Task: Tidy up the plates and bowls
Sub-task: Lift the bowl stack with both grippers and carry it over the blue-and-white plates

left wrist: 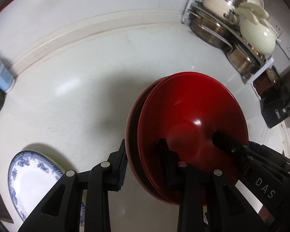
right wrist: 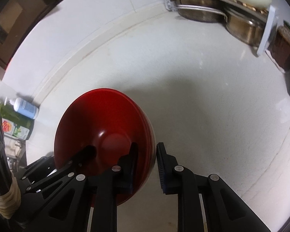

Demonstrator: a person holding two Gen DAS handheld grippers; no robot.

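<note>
A pale, off-white table (left wrist: 90,61) fills most of both wrist views, with a raised cream edge curving across the upper part of each frame. In the left wrist view, a stack of red bowls (left wrist: 191,116) sits right of centre, tipped so the glossy inside faces the camera; at least two nested rims show along its left side. The same stack of red bowls (right wrist: 106,127) appears left of centre in the right wrist view. The left gripper (left wrist: 145,164) straddles the near rim at the lower centre of its frame, one finger inside the top bowl and the other outside the stack, its jaws parted with a visible gap at the outer finger. The right gripper (right wrist: 145,164) does the same from the opposite side, its jaws spread apart with the outer finger clear of the bowl wall. A dish rack (left wrist: 230,29) at the upper right of the left view holds steel pans and cream-coloured cookware. A blue and white patterned plate (left wrist: 29,176) lies flat on the table at the lower left of that view. A small blue and white bottle (left wrist: 1,75) stands at the far left edge.
</note>
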